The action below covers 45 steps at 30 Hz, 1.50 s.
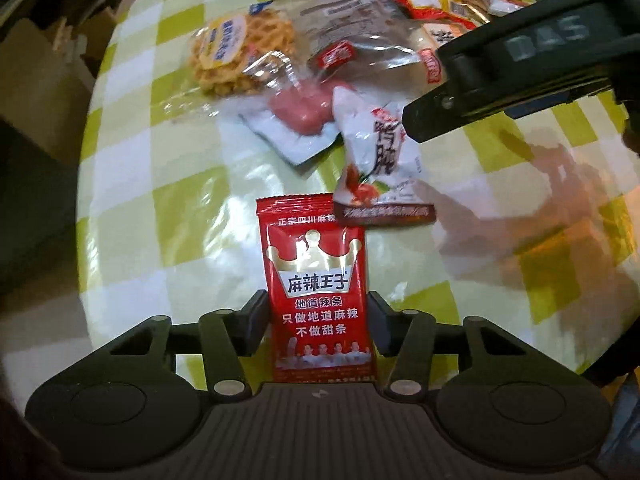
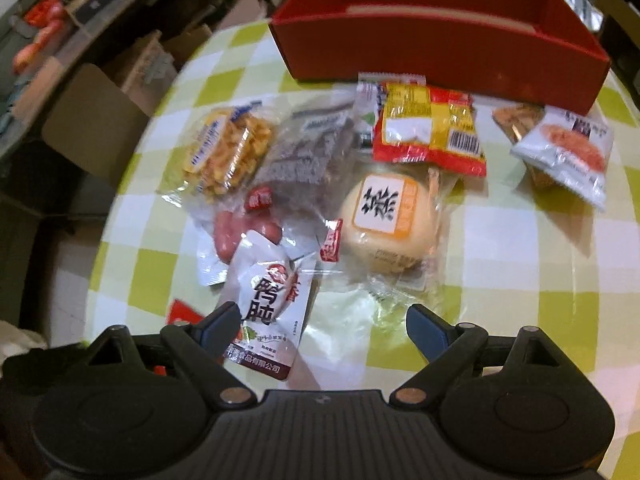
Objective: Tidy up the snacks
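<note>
My left gripper [image 1: 318, 312] is shut on a red spicy-strip packet [image 1: 316, 276], held upright above the table. My right gripper [image 2: 322, 326] is open, low over a white duck-gizzard packet [image 2: 268, 300] that lies between its fingers near the left one; the packet also shows in the left wrist view [image 1: 384, 164]. The right gripper's body shows in the left wrist view [image 1: 520, 72]. Several snacks lie in a pile: a waffle cookie pack [image 2: 224, 148], a sausage pack [image 2: 244, 232], a round yellow cake [image 2: 384, 220]. A red box [image 2: 440, 36] stands behind them.
The round table has a green and white checked cloth [image 2: 540, 240]. A red-yellow packet [image 2: 428, 132], a grey packet [image 2: 308, 152] and a white packet [image 2: 568, 152] lie in front of the box. Cardboard boxes and shelves stand beyond the table's left edge.
</note>
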Motion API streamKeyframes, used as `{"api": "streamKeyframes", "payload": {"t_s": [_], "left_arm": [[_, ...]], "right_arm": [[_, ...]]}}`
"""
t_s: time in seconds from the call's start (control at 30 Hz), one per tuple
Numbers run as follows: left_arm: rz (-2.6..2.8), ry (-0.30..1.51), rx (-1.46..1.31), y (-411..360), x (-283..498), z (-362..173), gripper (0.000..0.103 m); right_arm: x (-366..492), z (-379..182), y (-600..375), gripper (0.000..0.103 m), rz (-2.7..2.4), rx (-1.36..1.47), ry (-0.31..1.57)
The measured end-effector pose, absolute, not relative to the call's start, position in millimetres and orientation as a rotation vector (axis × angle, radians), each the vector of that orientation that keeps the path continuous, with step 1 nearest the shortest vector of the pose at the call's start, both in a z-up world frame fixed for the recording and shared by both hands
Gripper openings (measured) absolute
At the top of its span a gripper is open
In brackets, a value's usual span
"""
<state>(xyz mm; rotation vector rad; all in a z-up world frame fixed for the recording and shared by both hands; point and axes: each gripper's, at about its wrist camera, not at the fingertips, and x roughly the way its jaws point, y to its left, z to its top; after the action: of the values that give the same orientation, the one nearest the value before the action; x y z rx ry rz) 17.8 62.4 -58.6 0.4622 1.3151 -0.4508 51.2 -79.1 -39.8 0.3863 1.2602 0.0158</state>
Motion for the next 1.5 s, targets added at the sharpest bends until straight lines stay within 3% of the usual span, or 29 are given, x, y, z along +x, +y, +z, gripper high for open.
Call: {"api": "streamKeyframes", "payload": {"t_s": [0.23,0.43,0.47,0.53,0.6,0.9,1.07,1.13,1.23,1.4,1.5], "left_arm": [[-0.399,1.337,0.430,55.8,16.2,-59.6,0.058],[-0.389,1.357,0.410,45.6,25.1,-63.1,0.059],[-0.389,1.356,0.409,46.3,25.3,-62.5,0.059],[-0.390,1.355,0.411,46.8,27.6,-63.8,0.060],[-0.391,1.353,0.421,47.5,27.0,-63.8,0.061],[-0.400,1.356,0.431,51.4,21.8,-56.0,0.063],[-0.404,1.319,0.465,42.1,21.9,-57.9,0.069],[-0.378,1.305,0.468,39.3,25.1,-60.1,0.086],[-0.332,1.287,0.477,37.9,28.7,-64.7,0.099],[-0.302,1.259,0.496,38.0,24.9,-67.5,0.103],[-0.258,1.294,0.429,43.2,25.1,-66.6,0.103]], "right_arm": [[62.7,-46.6,-54.0,0.097,-0.012,0.503,1.256],[72.5,-57.0,-24.7,0.095,-0.050,0.349,1.286],[72.7,-57.3,-22.5,0.093,-0.039,0.321,1.293],[69.4,-55.7,-21.9,0.077,-0.010,0.259,1.296],[64.4,-53.2,-26.6,0.067,0.029,0.203,1.292],[33.6,-41.3,-68.5,0.066,0.103,0.142,1.325],[26.0,-50.6,-82.7,0.068,0.089,0.156,1.336],[24.6,-52.5,-81.4,0.069,0.094,0.143,1.314],[24.5,-54.0,-77.9,0.074,0.120,0.090,1.298],[22.2,-55.8,-76.2,0.077,0.170,0.059,1.287],[14.4,-56.5,-71.8,0.072,0.211,-0.019,1.259]]}}
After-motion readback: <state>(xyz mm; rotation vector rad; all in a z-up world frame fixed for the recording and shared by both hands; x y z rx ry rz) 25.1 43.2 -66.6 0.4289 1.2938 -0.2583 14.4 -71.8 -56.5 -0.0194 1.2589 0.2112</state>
